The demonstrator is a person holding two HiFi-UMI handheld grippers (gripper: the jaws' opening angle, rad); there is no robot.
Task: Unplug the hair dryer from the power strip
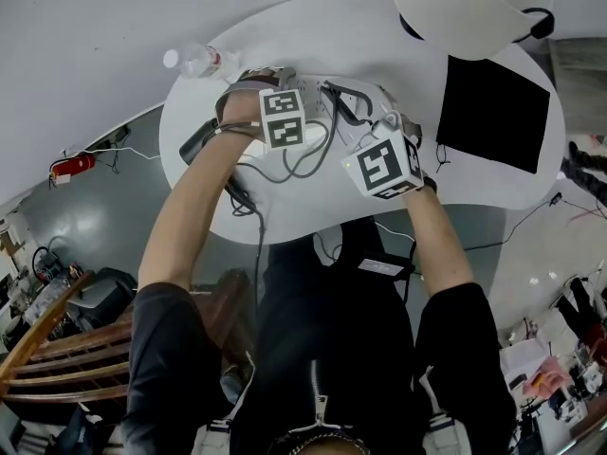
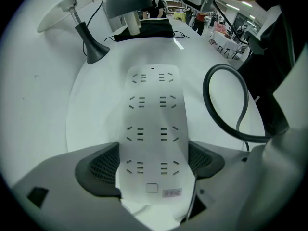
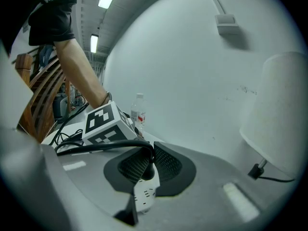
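My left claw (image 2: 154, 165) points straight down and is clamped across the near end of the white power strip (image 2: 151, 109), with a pad on each long side. The strip lies flat on the desk (image 1: 379, 45). My right claw (image 3: 150, 164) comes in low and is closed on the hair dryer's black plug (image 3: 147, 173), right at the strip's end socket. Can't tell if it's seated or already out. Its black cable (image 3: 99, 146) trails off toward 9 o'clock. From the strip, the water bottle (image 1: 201, 62) is at 10 o'clock and the lamp (image 1: 455, 3) is around 2 o'clock.
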